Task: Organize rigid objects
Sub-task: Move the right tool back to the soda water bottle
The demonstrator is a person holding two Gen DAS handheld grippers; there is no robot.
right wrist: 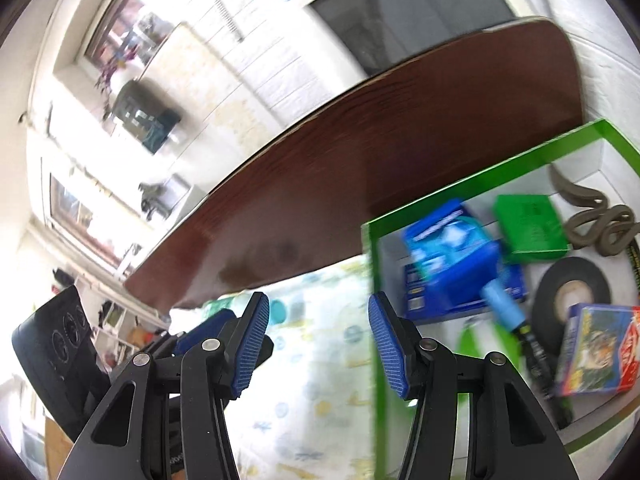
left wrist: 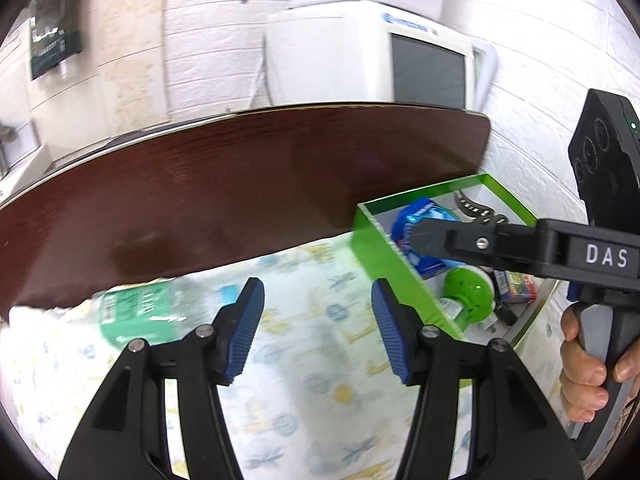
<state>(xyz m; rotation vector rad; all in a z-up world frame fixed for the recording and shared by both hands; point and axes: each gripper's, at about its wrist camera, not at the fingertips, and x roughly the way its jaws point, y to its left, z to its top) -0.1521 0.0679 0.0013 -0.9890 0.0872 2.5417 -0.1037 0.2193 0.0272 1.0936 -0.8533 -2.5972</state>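
Both grippers, left gripper and right gripper, gape half-open and empty; the plastic bottle looks light, slippery, best clasped mid-body.

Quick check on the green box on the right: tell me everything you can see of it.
The green box is an open-topped rectangular tray with thin, glossy bright-green walls and a white inside. It sits flat on the patterned cloth, its far edge beside the dark wooden board. Inside lie a blue packet, a green card, a black tape roll and a picture box. Neither gripper touches it.
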